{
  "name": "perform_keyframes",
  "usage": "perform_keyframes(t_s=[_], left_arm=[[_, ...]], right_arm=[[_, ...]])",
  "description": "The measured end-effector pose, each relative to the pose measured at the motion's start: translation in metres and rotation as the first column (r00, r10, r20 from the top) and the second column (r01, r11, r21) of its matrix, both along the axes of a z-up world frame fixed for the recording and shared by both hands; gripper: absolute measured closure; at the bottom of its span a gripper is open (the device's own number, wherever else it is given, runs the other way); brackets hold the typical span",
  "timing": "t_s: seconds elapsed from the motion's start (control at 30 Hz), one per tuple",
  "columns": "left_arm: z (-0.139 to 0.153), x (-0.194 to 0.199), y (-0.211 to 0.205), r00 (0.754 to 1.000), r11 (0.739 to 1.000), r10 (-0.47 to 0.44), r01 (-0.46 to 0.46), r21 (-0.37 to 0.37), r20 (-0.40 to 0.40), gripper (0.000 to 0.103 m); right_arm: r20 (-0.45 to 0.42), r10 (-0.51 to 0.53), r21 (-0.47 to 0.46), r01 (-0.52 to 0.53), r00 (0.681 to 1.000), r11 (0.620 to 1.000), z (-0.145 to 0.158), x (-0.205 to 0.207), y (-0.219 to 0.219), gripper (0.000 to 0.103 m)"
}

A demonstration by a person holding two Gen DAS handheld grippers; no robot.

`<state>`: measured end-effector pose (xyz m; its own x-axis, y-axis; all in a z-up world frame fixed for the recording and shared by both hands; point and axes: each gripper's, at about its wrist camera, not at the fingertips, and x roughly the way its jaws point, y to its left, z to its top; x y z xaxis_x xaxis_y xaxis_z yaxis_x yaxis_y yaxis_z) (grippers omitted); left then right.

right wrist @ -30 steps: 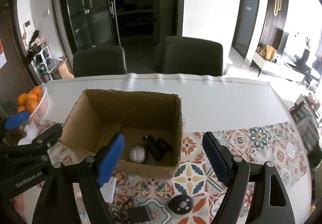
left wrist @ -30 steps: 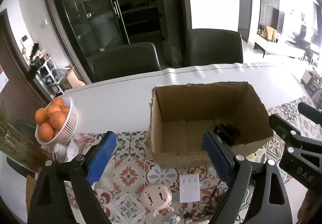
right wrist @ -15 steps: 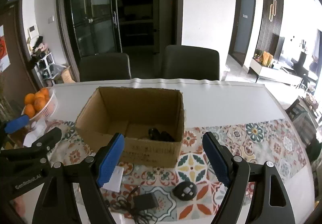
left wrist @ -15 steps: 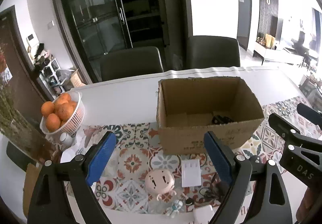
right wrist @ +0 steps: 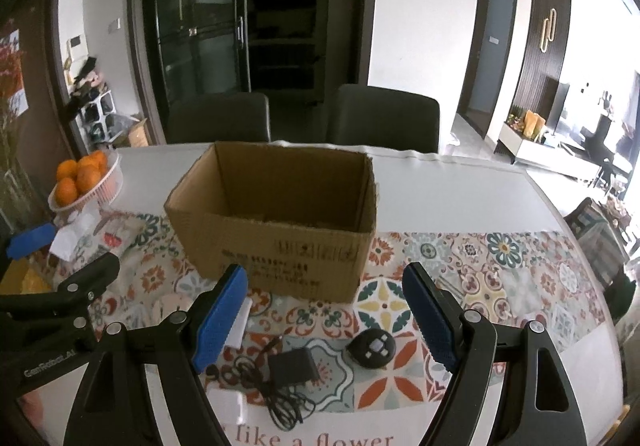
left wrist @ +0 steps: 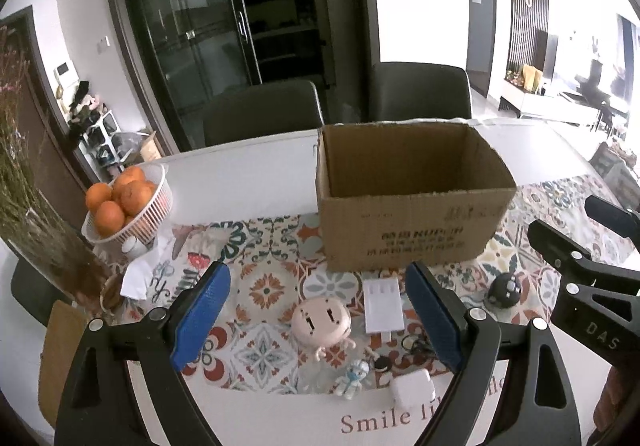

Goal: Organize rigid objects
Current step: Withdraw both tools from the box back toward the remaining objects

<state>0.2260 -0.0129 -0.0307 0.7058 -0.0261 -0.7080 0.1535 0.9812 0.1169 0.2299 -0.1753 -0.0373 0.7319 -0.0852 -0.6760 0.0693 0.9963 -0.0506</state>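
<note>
The cardboard box [right wrist: 276,242] hides its own floor behind its near wall. The right gripper's blue pad [right wrist: 218,312] covers most of the white block [right wrist: 239,320]. The mat's lettering [left wrist: 404,416] runs off the near edge.

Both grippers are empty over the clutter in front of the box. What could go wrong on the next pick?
The black adapter trails a tangled cord; lifting it may drag neighbours. The round black remote looks domed and could slip from the right gripper. The left gripper might knock the small figurine while reaching the pink toy.
</note>
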Motion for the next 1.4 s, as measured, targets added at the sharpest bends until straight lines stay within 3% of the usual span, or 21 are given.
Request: perform_keyframes(t_s=[0.83,1.4], left_arm=[[-0.061,-0.030,0.014,0.994,0.999,-0.026,0.023,-0.023,-0.111,0.014],[-0.104,-0.039,0.015,0.991,0.995,-0.085,0.089,0.034,-0.104,0.028]], right_arm=[[-0.118,0.052,0.040,-0.048,0.992,0.998,-0.060,-0.032,0.018,0.023],[-0.148,0.095,0.042,-0.090,0.984,0.995,-0.104,-0.037,0.029,0.023]])
